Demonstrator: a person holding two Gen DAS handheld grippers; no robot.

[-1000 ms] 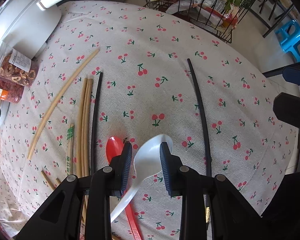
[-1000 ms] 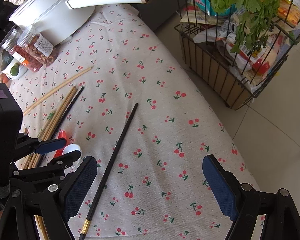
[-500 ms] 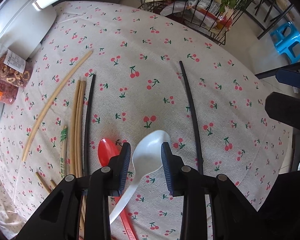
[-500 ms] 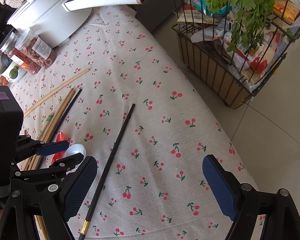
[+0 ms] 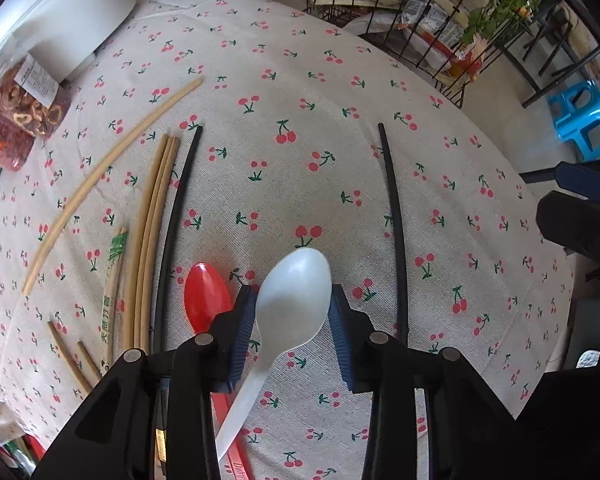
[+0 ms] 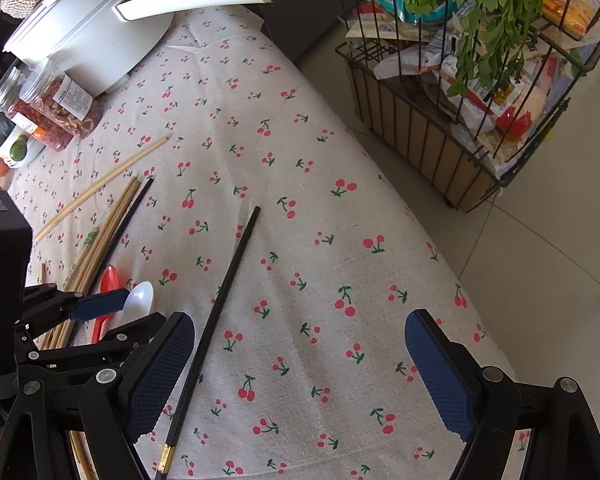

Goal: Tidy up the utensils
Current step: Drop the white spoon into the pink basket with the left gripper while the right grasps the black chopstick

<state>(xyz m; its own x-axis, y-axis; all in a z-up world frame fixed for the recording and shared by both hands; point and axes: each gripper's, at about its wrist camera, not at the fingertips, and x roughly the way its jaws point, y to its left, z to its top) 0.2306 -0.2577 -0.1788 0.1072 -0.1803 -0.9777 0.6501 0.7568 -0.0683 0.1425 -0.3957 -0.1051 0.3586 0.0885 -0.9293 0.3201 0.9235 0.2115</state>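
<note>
My left gripper [image 5: 292, 320] is shut on a white plastic spoon [image 5: 292, 304], pinching its bowl, held just above the cherry-print tablecloth [image 5: 340, 140]. A red spoon [image 5: 204, 296] lies on the cloth just left of it. Several bamboo chopsticks [image 5: 152, 224] and a black chopstick [image 5: 176, 216] lie further left. A second black chopstick [image 5: 392, 216] lies alone to the right. My right gripper [image 6: 300, 364] is open and empty, low over the cloth, with that lone black chopstick [image 6: 220, 308] by its left finger. The left gripper and white spoon [image 6: 140, 298] show at left there.
A white electric pot [image 6: 84, 36] and jars [image 6: 64, 108] stand at the table's far left. A wire basket [image 6: 460, 92] of groceries and greens stands on the floor past the table's right edge. A blue stool [image 5: 580, 120] is on the floor.
The left gripper with the white spoon has shifted slightly toward the far side of the table, beside the red spoon. The right gripper has barely moved and stays open.
</note>
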